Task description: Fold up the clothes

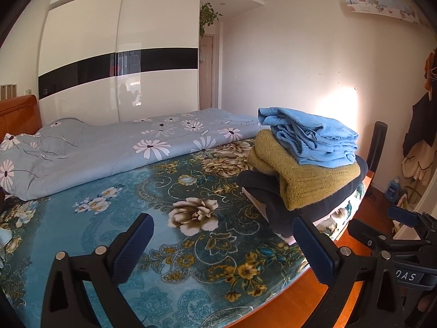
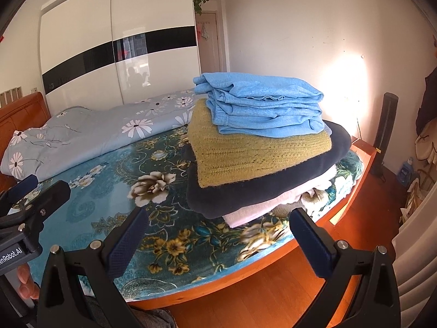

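A pile of folded clothes stands on the bed's right corner: a light blue garment (image 2: 262, 106) on top, a mustard knit (image 2: 245, 155) under it, a dark navy piece (image 2: 273, 186) below, and a pale pink one (image 2: 275, 202) at the bottom. The left wrist view shows the same pile, with the blue garment (image 1: 308, 139) topmost. My left gripper (image 1: 224, 243) is open over the floral blanket (image 1: 153, 218), short of the pile and empty. My right gripper (image 2: 218, 235) is open and empty in front of the pile near the bed's edge.
A grey daisy-print duvet (image 1: 114, 150) lies bunched along the bed's far side by the wooden headboard (image 1: 19, 114). A white wardrobe (image 1: 120, 54) stands behind. Wood floor (image 2: 259, 295) runs below the bed edge; hanging clothes (image 1: 420, 125), a blue bottle (image 2: 404, 173) and clutter fill the right wall.
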